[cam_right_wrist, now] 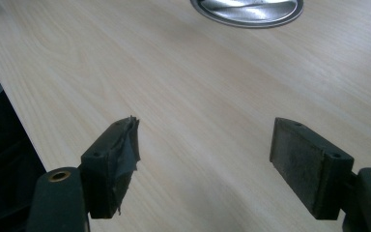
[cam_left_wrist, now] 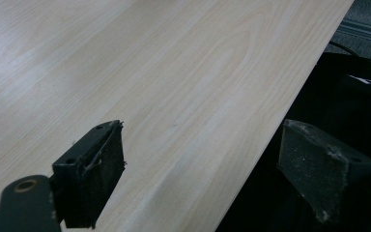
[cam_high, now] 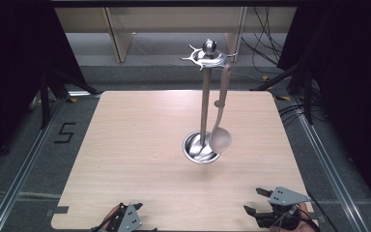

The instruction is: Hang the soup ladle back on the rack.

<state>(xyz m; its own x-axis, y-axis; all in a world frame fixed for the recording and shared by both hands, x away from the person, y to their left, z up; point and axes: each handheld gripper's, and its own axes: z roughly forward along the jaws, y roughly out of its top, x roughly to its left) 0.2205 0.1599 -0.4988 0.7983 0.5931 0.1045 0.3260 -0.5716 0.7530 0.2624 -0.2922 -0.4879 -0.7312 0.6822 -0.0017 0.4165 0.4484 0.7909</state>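
Smooth grey ladle [cam_high: 221, 137], chrome stand [cam_high: 204, 96]

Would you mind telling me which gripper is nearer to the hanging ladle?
Right. The right gripper sits at the table's near edge, just right of the ladle; the left gripper is at the same edge, farther left.

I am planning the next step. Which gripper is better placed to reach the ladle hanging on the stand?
Probably the right gripper: it is open, nearer the ladle on the stand, and faces its base. The left gripper sits farther away.
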